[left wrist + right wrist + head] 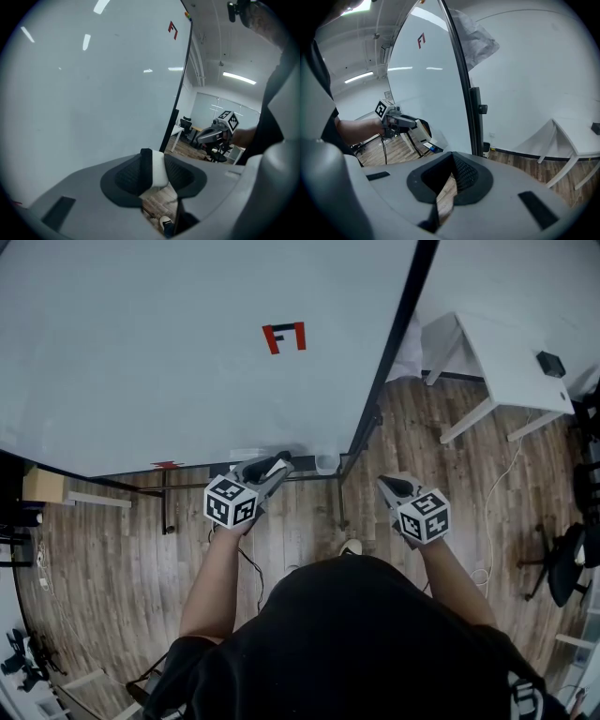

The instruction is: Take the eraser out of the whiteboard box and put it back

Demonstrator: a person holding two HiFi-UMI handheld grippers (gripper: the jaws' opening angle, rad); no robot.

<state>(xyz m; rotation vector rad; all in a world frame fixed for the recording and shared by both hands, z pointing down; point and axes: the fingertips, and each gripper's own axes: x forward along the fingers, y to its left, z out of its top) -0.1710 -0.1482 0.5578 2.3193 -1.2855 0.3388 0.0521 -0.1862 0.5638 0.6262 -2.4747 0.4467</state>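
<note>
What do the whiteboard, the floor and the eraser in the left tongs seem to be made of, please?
Whiteboard: glossy white panel, mirrors ceiling lights.
Floor: wood-grain planks, wood or laminate.
Eraser: matte white body, perhaps foam or plastic, black felt-like layer.

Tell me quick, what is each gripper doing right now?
Left gripper: shut on the eraser.
Right gripper: shut, holding nothing.

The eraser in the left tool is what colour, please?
Eraser: white with a black side; clearest in left gripper view.
</note>
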